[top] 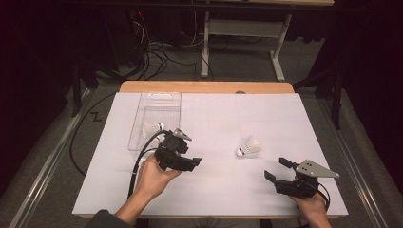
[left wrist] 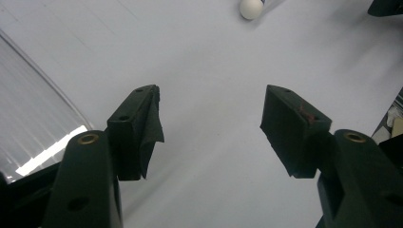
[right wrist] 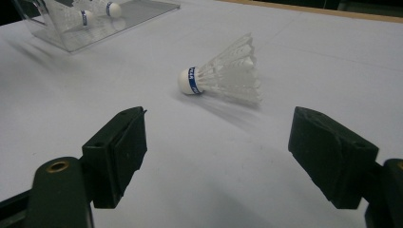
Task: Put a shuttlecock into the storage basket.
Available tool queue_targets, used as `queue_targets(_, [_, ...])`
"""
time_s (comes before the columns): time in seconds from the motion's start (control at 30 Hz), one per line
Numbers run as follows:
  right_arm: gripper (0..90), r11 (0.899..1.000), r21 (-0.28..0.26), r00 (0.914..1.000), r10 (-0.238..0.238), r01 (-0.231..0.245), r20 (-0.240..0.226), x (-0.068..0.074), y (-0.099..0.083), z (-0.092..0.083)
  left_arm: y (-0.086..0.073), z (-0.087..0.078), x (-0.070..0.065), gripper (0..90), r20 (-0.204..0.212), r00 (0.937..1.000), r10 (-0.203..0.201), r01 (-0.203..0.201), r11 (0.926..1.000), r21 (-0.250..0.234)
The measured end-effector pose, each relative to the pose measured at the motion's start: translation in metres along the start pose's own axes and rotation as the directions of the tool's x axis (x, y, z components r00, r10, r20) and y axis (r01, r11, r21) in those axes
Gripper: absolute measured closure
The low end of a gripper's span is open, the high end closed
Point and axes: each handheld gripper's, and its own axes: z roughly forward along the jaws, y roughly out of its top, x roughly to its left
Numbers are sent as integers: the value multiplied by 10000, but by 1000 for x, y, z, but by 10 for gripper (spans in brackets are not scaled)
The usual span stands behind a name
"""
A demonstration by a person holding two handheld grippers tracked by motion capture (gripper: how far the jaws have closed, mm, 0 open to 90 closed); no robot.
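Both the left gripper (top: 194, 162) and right gripper (top: 277, 169) are held wide open, empty; the shuttlecock (top: 249, 146), lying at the right gripper's eleven o'clock, is best pinched at its cork.

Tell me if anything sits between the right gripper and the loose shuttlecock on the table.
Nothing visible does. The right gripper has its jaws open, facing the shuttlecock, with bare white table between them. The left gripper is off to the side.

The high view looks forward and down on the whole table (top: 285, 118). Both gripper views look low and close across it, sharing the shuttlecock (right wrist: 223, 73).
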Motion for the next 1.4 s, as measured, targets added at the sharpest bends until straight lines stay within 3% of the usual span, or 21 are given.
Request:
queue_targets(0.23, [208,10000,29,10000,-4,4,41,0,0,0,-5,7,-9,394,55,9996,270,-269,9993,-274])
queue_targets(0.5, [208,10000,31,10000,-5,4,54,0,-1,-1,-15,16,-15,403,188,9993,324,-314,9983,-498])
queue_targets(0.7, [207,10000,10,9999,-52,52,116,0,0,0,-25,19,-15,402,490,9987,163,-117,9956,-929])
queue_targets(0.83, [208,10000,42,9999,-65,64,112,1,1,1,-34,23,-12,403,788,9968,-145,236,9931,-1152])
queue_targets(1.4, [202,10000,-19,10000,-78,78,58,5,8,3,-61,32,-9,405,602,9979,-240,355,9795,-1984])
